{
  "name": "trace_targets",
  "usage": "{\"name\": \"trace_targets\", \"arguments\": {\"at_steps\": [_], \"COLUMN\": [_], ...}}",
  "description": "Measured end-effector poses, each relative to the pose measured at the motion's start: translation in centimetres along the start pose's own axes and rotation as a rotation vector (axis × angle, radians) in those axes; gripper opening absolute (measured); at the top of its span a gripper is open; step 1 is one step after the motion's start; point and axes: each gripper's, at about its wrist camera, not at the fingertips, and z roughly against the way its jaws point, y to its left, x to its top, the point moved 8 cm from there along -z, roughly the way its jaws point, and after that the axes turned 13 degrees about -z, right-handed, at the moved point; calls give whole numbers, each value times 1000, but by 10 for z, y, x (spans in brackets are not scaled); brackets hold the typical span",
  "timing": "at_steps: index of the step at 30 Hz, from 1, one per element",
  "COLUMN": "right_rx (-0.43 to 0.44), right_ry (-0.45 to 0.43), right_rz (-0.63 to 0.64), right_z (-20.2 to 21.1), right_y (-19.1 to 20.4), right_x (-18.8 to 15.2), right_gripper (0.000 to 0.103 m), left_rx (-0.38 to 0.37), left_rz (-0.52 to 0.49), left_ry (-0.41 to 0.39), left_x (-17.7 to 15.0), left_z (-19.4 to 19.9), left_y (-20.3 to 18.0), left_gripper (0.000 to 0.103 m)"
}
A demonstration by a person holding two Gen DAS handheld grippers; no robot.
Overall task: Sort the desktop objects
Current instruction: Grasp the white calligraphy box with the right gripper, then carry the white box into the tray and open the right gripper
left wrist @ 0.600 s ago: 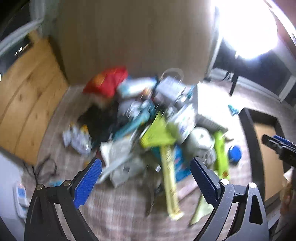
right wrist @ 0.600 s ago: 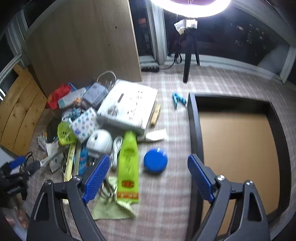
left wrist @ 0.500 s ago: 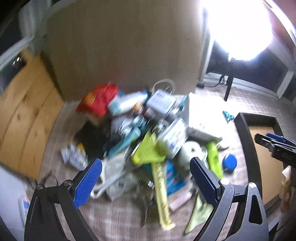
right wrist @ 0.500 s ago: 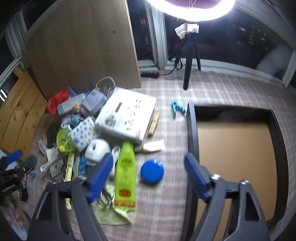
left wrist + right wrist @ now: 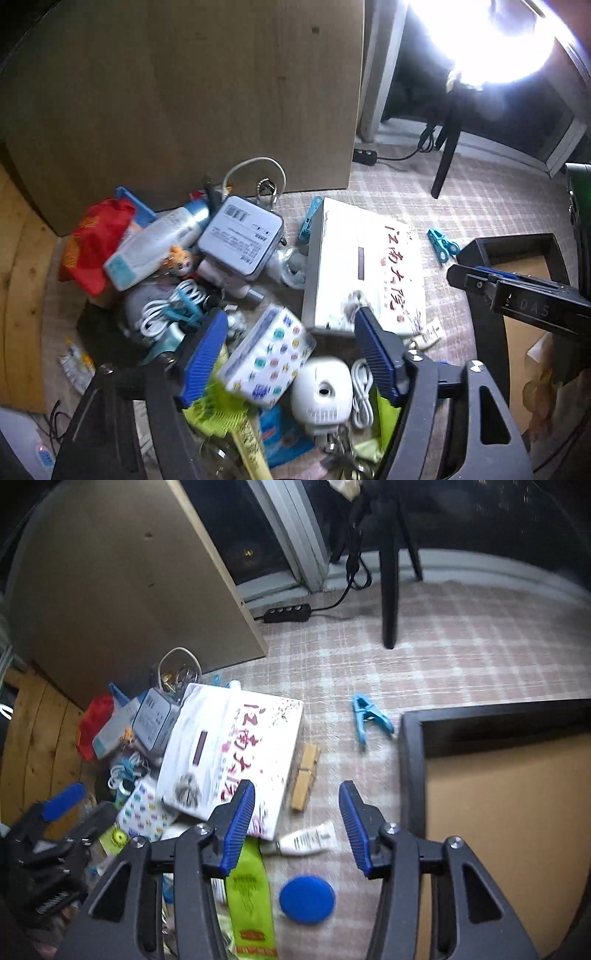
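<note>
Between book point(image 5: 229, 753) edge and tray point(image 5: 410, 775) rim, right claw point(image 5: 297, 825) agape, bare cloth point(image 5: 424, 657)

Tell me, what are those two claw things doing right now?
Left gripper open over polka-dot tissue pack. Right gripper open, empty, above small white tube. Clutter crowds both.

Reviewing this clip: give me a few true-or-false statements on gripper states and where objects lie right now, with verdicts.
1. Both grippers are open and hold nothing. True: left gripper, right gripper.
2. The blue clip lies inside the black tray. False: it lies on the checked cloth, outside the tray's corner.
3. The blue round lid sits beside the green pouch. True.
4. The polka-dot tissue pack rests on top of the white book. False: it lies beside the book.
</note>
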Motion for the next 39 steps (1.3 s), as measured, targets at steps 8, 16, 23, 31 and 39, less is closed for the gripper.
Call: {"name": "trace_targets", "arguments": {"at_steps": [8,16,23,31,39], "right_rx": [53,100,123,118,147], "right_ry": [69,123,137,94,42], "right_rz": [-68,-111,-100,-88,-85], "right_z": [-36,-58,-62,-46,1], "right_y": [-1,5,18,22,-2], "right_x": [9,7,9,11,16], "right_gripper": [41,41,40,40,40], "left_rx": [-39,-79,-120,-161,-196], "left_rz": [-51,-101,-106,-87,-116], "left_ry": [34,60,65,26,-47], "left_x": [8,14,13,15,24], "left_z": [-26,-44,-60,-41,-5], "left_y": [-15,-28,-27,-28,-62], "left_gripper": [60,52,49,49,49]}}
